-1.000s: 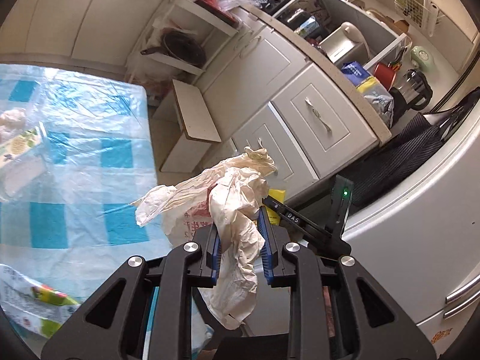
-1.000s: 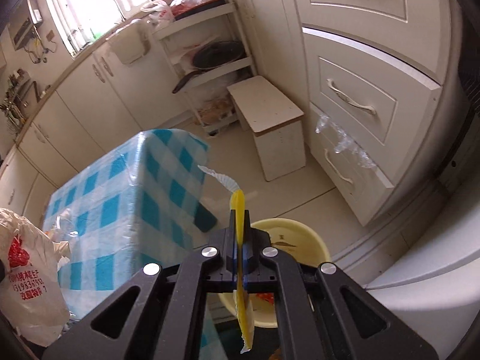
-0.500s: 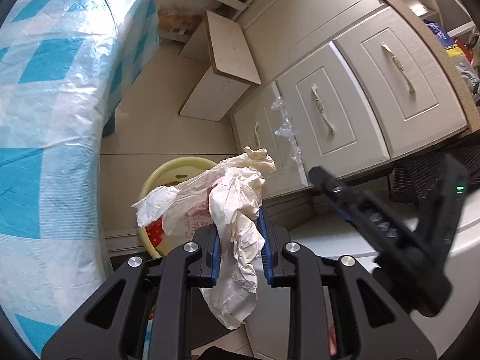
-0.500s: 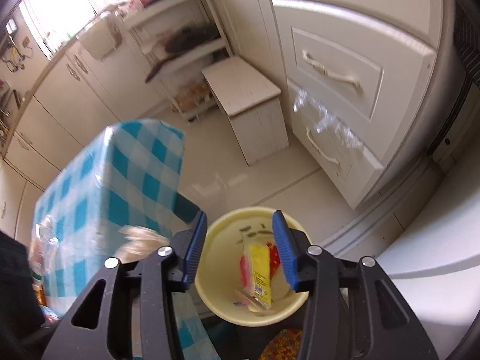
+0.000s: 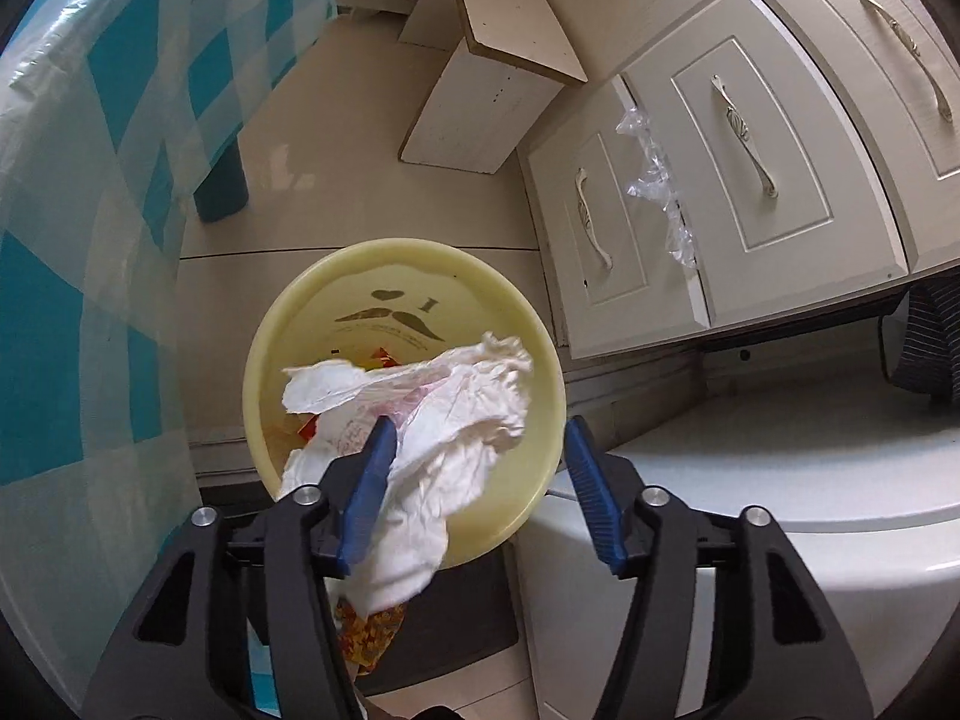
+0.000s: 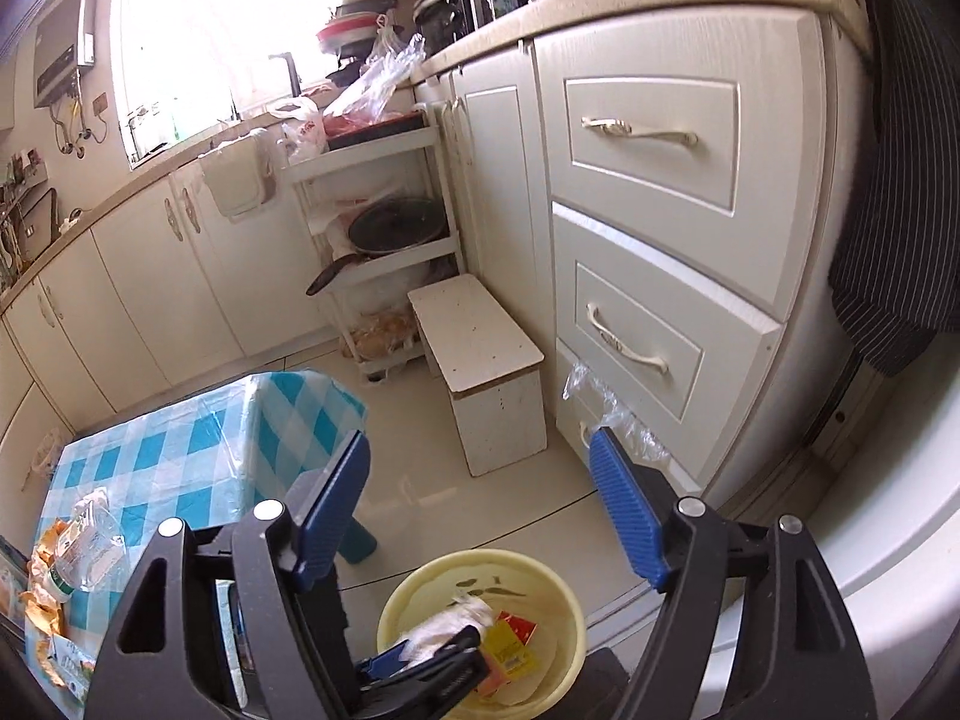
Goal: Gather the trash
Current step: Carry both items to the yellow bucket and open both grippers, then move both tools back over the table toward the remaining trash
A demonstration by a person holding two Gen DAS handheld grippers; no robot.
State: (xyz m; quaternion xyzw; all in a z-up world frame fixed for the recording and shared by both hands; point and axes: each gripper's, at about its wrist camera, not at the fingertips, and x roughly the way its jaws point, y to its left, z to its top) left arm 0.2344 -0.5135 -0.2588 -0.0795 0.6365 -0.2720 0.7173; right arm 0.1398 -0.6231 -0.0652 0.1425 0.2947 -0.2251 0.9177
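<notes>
The crumpled white plastic bag (image 5: 444, 420) hangs over the mouth of the yellow waste bin (image 5: 300, 324), between the blue pads of the left gripper (image 5: 477, 462). The jaws of this gripper are opening: the bag lies against the left pad, and the right pad stands clear of it, so no grip is applied. The lower end of the bag droops past the near rim of the bin. Red and yellow wrappers (image 6: 510, 639) lie inside the bin, partly under the bag.

The right gripper (image 6: 480, 486) is above and near the bin, jaws opening and wide apart, with nothing between its pads. In its view the left gripper tip and the bag show at the bin's near-left rim.

The bin stands on a cream tiled floor. To its left is a table with a blue-and-white checked cloth (image 6: 180, 456), carrying a clear plastic bottle (image 6: 90, 540) and packaging. Beyond the bin stands a small white stool (image 6: 486, 372). To the right are cream cabinet drawers (image 6: 654, 144), with clear plastic film (image 5: 657, 180) caught at a drawer edge.
</notes>
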